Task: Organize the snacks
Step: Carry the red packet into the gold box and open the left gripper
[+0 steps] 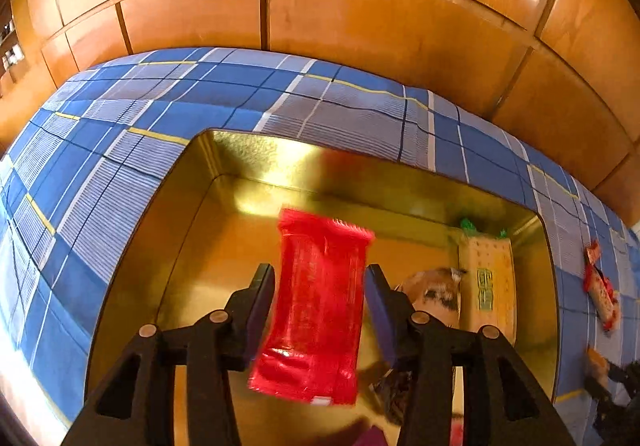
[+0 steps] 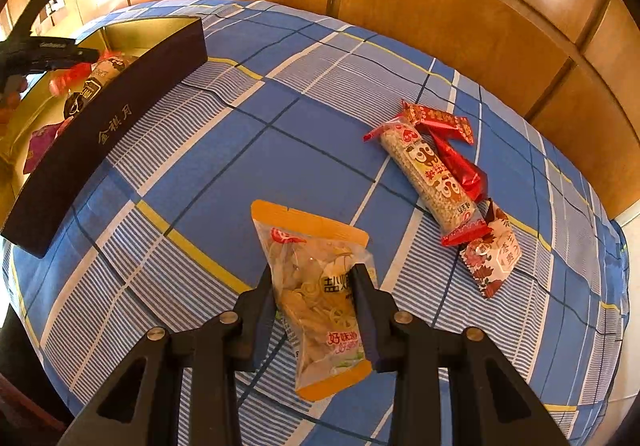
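Observation:
A gold-lined box (image 1: 208,182) with dark outer walls (image 2: 120,114) sits on the blue plaid cloth. My left gripper (image 1: 320,294) hangs over the box with a red snack packet (image 1: 320,302) between its fingers; the packet is blurred and a small gap shows on each side. My right gripper (image 2: 316,294) is shut on an orange-edged clear snack packet (image 2: 316,286) just above the cloth. Inside the box lie a yellow cracker packet (image 1: 486,278) and a brown packet (image 1: 434,294).
Several loose snacks lie on the cloth to the right: a long sesame bar (image 2: 432,178), red packets (image 2: 452,142) and a flowered packet (image 2: 494,254). Wooden panel walls (image 2: 440,6) stand behind the cloth. The left gripper shows at the box in the right wrist view (image 2: 48,54).

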Tool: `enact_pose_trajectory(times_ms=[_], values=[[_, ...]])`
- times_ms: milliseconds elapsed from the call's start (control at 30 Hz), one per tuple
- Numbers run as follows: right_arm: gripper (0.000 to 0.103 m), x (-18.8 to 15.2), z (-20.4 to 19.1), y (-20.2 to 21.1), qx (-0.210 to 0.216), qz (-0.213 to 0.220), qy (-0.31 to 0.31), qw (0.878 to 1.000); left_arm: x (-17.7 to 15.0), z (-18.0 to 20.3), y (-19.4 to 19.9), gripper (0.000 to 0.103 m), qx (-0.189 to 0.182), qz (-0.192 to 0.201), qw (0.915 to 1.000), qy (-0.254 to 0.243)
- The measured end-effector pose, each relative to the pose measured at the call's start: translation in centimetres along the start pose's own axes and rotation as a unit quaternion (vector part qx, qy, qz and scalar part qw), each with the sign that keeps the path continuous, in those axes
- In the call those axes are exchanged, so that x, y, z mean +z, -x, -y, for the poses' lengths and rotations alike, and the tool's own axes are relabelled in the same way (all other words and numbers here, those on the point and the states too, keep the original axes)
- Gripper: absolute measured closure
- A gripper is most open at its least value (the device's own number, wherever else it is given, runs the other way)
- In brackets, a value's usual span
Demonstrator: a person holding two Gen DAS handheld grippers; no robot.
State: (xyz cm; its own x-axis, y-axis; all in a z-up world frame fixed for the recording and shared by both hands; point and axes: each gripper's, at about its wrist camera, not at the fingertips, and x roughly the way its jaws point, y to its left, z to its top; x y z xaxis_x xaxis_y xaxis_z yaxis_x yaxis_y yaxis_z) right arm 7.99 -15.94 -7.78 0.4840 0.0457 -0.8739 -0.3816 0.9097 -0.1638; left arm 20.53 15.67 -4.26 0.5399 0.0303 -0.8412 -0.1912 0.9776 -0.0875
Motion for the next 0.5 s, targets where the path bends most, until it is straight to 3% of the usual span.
enact_pose_trajectory(times_ms=[200, 333, 500], values=[[0.067, -0.1, -0.2, -0.1, -0.010, 0.003, 0.000, 1.000, -1.0, -0.1, 2.2, 0.055, 0.026, 0.028, 0.9991, 0.017], [0.067, -0.2, -0.3, -0.2, -0.018, 0.006, -0.003, 1.000, -3.6, 0.4, 5.7, 0.050, 0.052, 0.070, 0.9961, 0.014], [0.067, -0.3, -0.5, -0.2, -0.028, 0.012, -0.005, 1.000, -6.9, 0.9, 9.4, 0.047, 0.050, 0.110, 0.9926, 0.009]])
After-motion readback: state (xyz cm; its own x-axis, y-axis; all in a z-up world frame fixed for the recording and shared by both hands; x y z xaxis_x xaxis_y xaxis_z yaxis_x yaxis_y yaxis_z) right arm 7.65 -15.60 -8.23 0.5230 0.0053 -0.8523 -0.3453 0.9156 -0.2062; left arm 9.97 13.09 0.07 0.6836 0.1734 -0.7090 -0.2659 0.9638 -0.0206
